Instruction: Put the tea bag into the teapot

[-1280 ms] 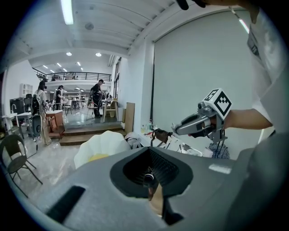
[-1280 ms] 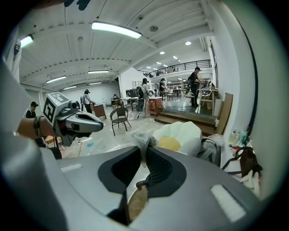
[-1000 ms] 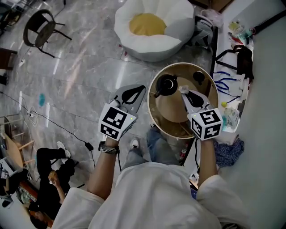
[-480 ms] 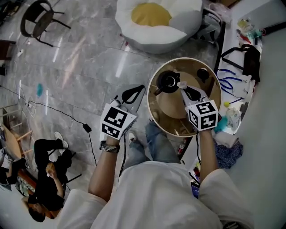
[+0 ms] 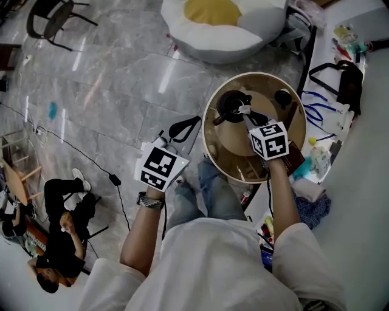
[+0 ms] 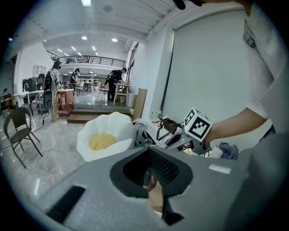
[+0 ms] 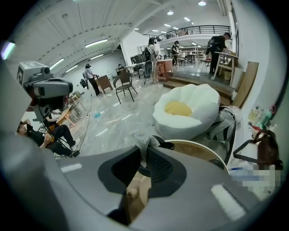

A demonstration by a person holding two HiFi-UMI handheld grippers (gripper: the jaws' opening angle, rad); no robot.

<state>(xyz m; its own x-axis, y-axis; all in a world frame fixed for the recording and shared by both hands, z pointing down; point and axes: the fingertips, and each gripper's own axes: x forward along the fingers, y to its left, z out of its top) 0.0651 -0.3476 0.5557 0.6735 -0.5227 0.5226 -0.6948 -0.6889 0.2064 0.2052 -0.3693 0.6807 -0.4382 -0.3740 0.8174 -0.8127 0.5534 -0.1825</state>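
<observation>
A black teapot [image 5: 231,103] stands with its mouth open at the far left of a round wooden tray [image 5: 292,143]. My right gripper [image 5: 245,112] is shut on a small white tea bag [image 5: 244,109] and holds it just over the teapot's right rim. In the right gripper view the tea bag [image 7: 144,143] sticks up pinched between the jaws of the right gripper [image 7: 142,155], with the teapot [image 7: 163,145] right behind it. My left gripper [image 5: 193,119] hangs over the floor left of the tray, shut and empty. It is also shut in its own view [image 6: 148,169].
A black lid [image 5: 282,97] lies at the tray's far right. A white beanbag with a yellow centre [image 5: 225,18] sits on the floor beyond. A white counter [image 5: 364,152] with bags, cables and a blue cloth [image 5: 313,209] runs along the right. A person [image 5: 58,243] sits at lower left.
My right gripper has come down and leftwards with the tea bag, from beside the teapot to its rim. The left gripper has sunk a little over the floor.
</observation>
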